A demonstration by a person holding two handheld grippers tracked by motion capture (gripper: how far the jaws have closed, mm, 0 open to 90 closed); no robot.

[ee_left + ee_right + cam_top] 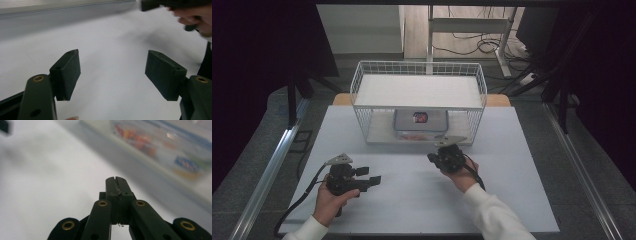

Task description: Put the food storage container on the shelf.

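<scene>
The right gripper (447, 156) sits just in front of the wire rack (362, 80), jaws clenched tight together with nothing between them, pads pressed flat as the right gripper view shows. Right ahead of it, on the rack's lower level, lies the clear plastic container (420, 120) with a red label on its lid and colourful contents, close to the gripper's tip but not touched. Over on the left, the left gripper (368, 176) rests low over the white table (412, 200), released, its two pads standing well apart with only bare table between them. The two grippers are well apart from each other.
</scene>
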